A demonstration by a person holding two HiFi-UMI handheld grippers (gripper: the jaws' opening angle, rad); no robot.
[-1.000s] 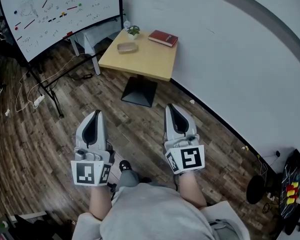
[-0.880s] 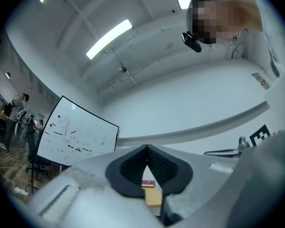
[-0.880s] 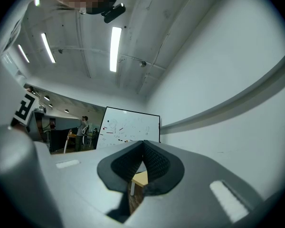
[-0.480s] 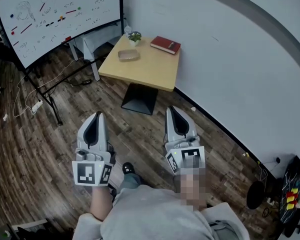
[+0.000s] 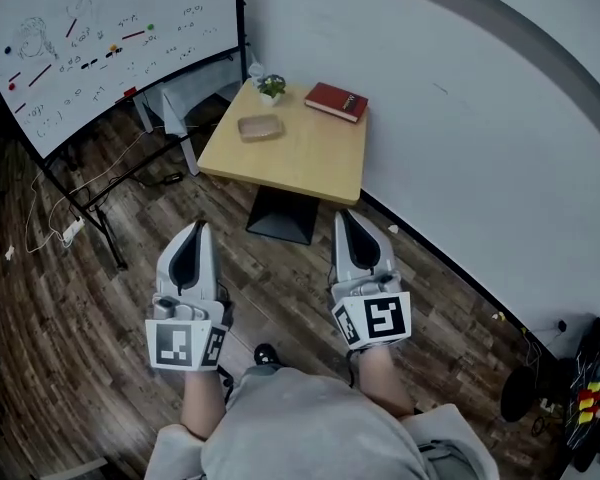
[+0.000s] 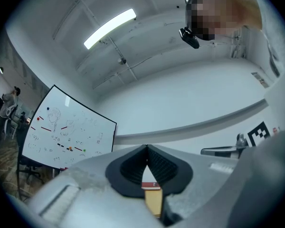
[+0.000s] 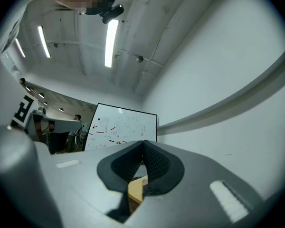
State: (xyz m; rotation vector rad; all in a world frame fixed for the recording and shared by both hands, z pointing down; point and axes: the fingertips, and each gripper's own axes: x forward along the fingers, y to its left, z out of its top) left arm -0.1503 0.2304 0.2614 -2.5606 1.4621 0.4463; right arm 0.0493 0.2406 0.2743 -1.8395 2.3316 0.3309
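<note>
In the head view the left gripper [image 5: 194, 230] and the right gripper [image 5: 343, 217] are held side by side above the wooden floor [image 5: 70, 298], well apart from each other, both noses pointing toward 12 o'clock, each with its marker cube at its 6 o'clock end. Each pair of jaws is pressed together to a point and holds nothing. At 12 o'clock from them, nearer the right gripper, stands a small wooden table [image 5: 300, 153] on a black base [image 5: 283, 216], against the white wall [image 5: 460, 98]. On the table a red book [image 5: 338, 101] lies at the 1 o'clock corner, a small potted plant [image 5: 271, 88] stands at 11 o'clock, and a shallow tan dish [image 5: 260, 126] sits toward 9 o'clock. A whiteboard [image 5: 100, 38] stands at 10 o'clock from the table. In the left gripper view the left gripper [image 6: 147, 148] has its black pads meeting at the tip, gripping nothing; in the narrow gap below them, at 6 o'clock, show the red book [image 6: 151, 186] and a strip of the table [image 6: 154, 203], with the whiteboard [image 6: 66, 132] at 9 o'clock. In the right gripper view the right gripper [image 7: 143, 143] is likewise closed tip to tip and empty; a corner of the table [image 7: 135, 189] shows at 6 o'clock and the whiteboard [image 7: 121, 127] at 11 o'clock.
</note>
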